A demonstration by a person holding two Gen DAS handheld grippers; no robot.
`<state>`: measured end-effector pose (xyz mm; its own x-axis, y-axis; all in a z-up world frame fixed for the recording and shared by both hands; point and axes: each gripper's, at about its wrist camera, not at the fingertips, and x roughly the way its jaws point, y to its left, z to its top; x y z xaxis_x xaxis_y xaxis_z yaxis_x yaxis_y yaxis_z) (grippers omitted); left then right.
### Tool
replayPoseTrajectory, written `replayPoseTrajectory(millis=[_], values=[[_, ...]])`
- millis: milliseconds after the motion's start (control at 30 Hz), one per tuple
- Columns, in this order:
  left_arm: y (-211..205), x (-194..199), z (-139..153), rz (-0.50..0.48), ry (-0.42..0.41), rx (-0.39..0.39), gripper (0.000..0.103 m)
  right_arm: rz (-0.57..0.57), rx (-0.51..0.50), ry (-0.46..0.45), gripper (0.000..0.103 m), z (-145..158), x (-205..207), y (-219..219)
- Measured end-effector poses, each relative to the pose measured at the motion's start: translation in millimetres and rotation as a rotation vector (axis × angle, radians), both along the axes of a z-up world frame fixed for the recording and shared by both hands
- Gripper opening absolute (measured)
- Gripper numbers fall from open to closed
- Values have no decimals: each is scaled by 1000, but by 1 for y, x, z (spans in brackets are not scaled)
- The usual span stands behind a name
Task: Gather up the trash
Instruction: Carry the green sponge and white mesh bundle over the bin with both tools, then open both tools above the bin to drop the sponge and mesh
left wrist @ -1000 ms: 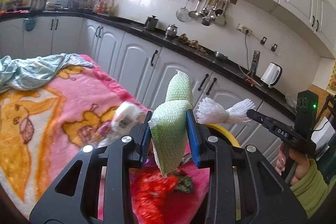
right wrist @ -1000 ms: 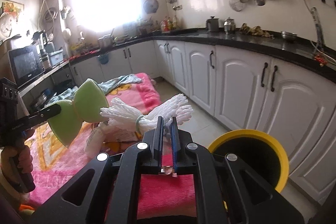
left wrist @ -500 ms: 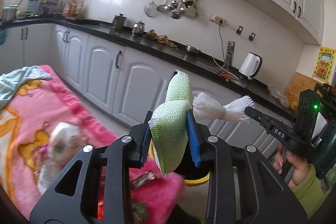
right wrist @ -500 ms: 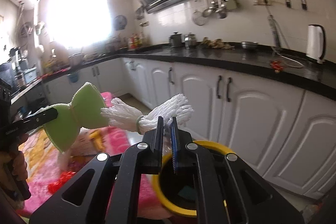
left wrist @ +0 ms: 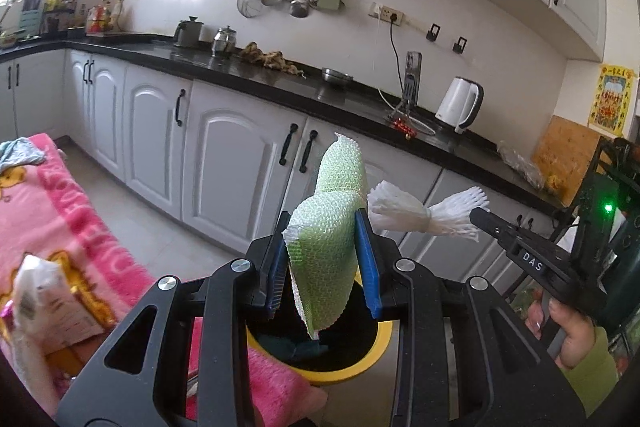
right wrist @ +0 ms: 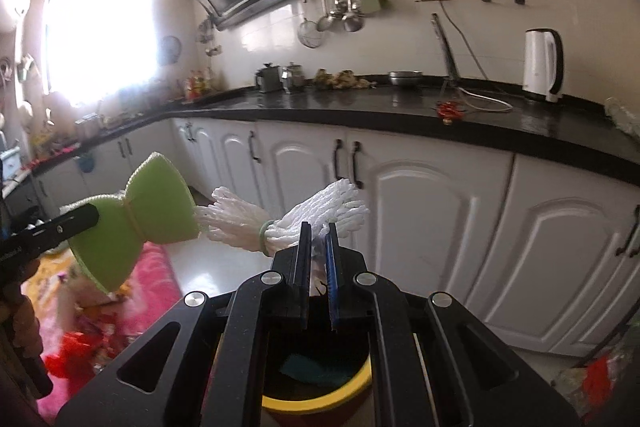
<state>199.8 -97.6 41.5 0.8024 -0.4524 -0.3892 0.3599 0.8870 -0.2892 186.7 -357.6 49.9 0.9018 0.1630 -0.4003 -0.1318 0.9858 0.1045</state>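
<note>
My left gripper is shut on a green foam net sleeve, pinched at its middle, held above a yellow-rimmed black trash bin. The sleeve also shows in the right wrist view. My right gripper is shut on a white foam net sleeve with a green band round its waist, above the same bin. The white sleeve also shows in the left wrist view, just right of the green one. Something teal lies inside the bin.
A table with a pink cartoon blanket lies to the left, with a white wrapper and red scraps on it. White cabinets under a black counter stand behind the bin. A white kettle sits on the counter.
Both grippers have swung right, away from the pink blanket, carrying their sleeves. They now hang over the bin, which has come under both of them.
</note>
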Motion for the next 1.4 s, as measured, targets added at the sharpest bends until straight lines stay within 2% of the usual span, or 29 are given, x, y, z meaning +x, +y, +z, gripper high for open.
replayPoseTrajectory(millis=[333, 567, 700, 733, 767, 800, 867, 1100, 1400], values=[[-27, 31, -32, -3, 59, 34, 25, -57, -88, 45, 7, -34, 16, -6], [-30, 46, -61, 8, 124, 31, 25, -42, -136, 103, 7, -63, 30, 8], [-26, 52, -74, 28, 157, 26, 27, -28, -131, 132, 9, -75, 36, 15], [-24, 54, -77, 40, 168, 23, 31, -25, -124, 138, 12, -78, 38, 16], [-22, 55, -79, 43, 180, 16, 37, -22, -108, 151, 23, -81, 40, 17], [-19, 56, -81, 48, 195, 7, 38, -18, -90, 159, 30, -84, 41, 17], [-16, 56, -83, 61, 205, 18, 44, -9, -57, 173, 35, -86, 42, 18], [1, 47, -78, 107, 224, 8, 63, -6, -13, 163, 44, -78, 40, 16], [34, 19, -45, 160, 188, -33, 82, 37, 54, 122, 55, -56, 28, 22]])
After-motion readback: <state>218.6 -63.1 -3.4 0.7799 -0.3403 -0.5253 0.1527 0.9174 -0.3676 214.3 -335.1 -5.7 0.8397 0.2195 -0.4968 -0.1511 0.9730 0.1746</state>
